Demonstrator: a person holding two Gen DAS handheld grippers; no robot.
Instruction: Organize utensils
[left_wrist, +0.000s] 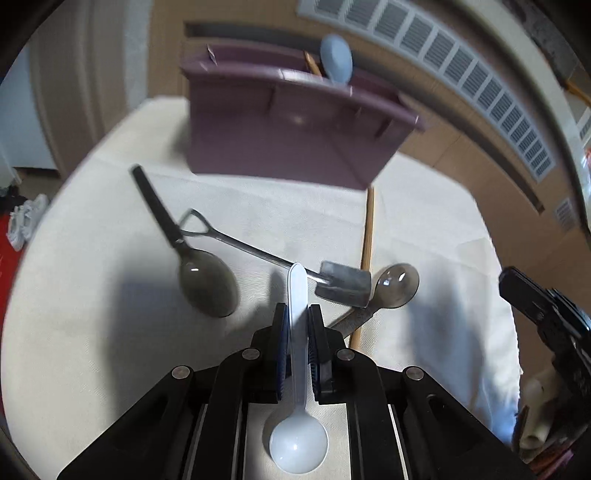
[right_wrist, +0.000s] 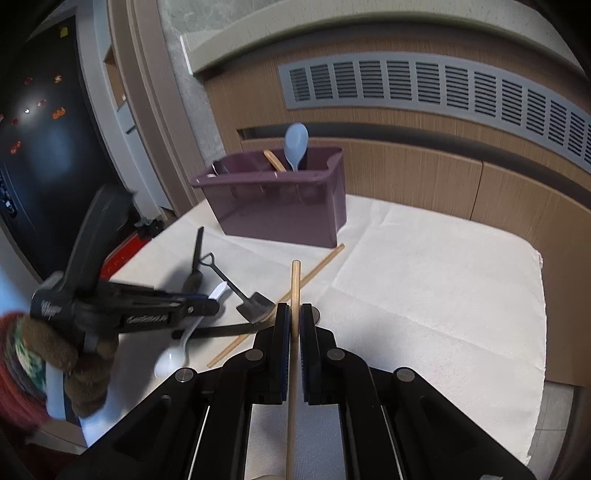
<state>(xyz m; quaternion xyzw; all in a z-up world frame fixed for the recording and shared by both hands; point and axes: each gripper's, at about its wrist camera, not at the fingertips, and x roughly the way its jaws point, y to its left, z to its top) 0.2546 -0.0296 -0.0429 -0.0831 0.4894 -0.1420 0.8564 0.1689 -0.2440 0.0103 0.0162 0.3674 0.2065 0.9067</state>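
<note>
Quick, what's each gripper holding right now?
Left gripper: closed on the white plastic spoon.
Right gripper: closed on a wooden chopstick.

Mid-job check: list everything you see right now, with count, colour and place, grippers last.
organizer bin: 1, purple, far end of the cloth
blue spoon: 1, standing in bin
wooden stick in bin: 1, tan
cloth: 1, white, covering table
dark spoon: 1, black handle, on cloth
shovel-shaped spoon: 1, metal, on cloth
smoky clear spoon: 1, on cloth
loose chopstick: 1, wooden, on cloth
white spoon: 1, in left gripper
held chopstick: 1, wooden, in right gripper
</note>
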